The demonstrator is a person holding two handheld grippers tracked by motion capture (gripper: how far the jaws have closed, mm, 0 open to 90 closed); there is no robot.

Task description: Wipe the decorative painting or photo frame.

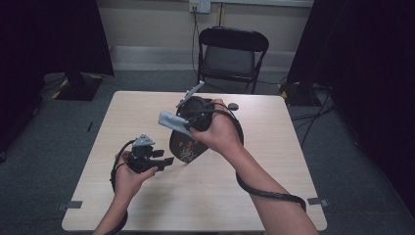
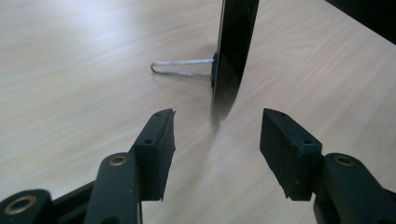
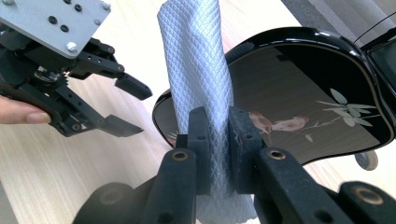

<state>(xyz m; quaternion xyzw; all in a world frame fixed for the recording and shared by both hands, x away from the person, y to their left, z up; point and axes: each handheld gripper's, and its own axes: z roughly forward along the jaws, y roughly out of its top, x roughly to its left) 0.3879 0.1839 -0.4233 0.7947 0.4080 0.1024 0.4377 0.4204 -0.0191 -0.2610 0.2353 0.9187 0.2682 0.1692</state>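
Note:
A black lacquered plate (image 1: 183, 148) painted with birds (image 3: 299, 88) stands upright near the table's middle, propped on a wire stand (image 2: 182, 68). My right gripper (image 3: 215, 126) is shut on a grey quilted cloth (image 3: 196, 51), and holds it up just in front of the plate's glossy face. The cloth (image 1: 171, 120) hangs out to the left of my right gripper (image 1: 190, 126) above the plate. My left gripper (image 2: 217, 135) is open with nothing between its fingers. It points at the plate's thin edge (image 2: 231, 51), a short way off. The left gripper (image 1: 165, 160) hovers low, left of the plate.
The light wooden table (image 1: 147, 205) is bare around the plate. A black folding chair (image 1: 230, 54) stands behind the far edge. Dark curtains hang at both sides, and a cable (image 1: 264, 193) trails from my right forearm.

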